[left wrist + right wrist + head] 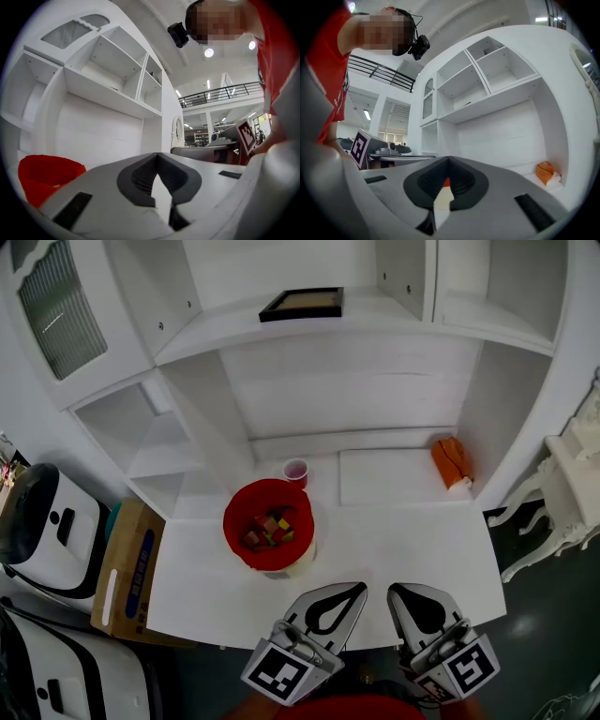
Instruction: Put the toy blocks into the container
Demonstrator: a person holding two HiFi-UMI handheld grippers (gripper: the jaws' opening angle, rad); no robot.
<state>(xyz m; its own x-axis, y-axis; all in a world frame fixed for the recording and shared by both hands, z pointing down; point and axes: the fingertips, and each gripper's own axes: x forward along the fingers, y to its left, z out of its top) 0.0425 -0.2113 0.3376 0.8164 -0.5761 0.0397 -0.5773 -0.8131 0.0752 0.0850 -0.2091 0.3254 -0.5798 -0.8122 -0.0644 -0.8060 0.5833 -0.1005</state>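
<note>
Nearest the person, both tools hang over the front edge of the white table (412,549). The left gripper (356,591) has its jaws pressed together with nothing between them, and its own view shows the dark pads meeting at the tip (157,155). The right gripper (396,592) is just beside it, also closed tight and empty (447,160). The two sit side by side with their tips aimed at the back wall.

Just beyond the left gripper's tip and a little to its left stands the red container (234,512). It is upright with its round mouth open to the ceiling; being round, it has no long axis to call. The toy blocks (270,526) lie in a loose mixed-colour heap at its bottom. From the left gripper view its red wall (47,176) shows low at the left.

Right behind the container, close to its rim, sits a small pink cup (296,471). Well apart, in the right back corner of the table, lies an orange object (450,461), also seen from the right gripper view (546,172). Nothing stands between the grippers and the container.

The table belongs to a white shelving unit, and a dark-framed flat tray (302,303) rests on the shelf above. On the floor to the left are a cardboard box (127,568) and a white-and-black machine (47,521).
</note>
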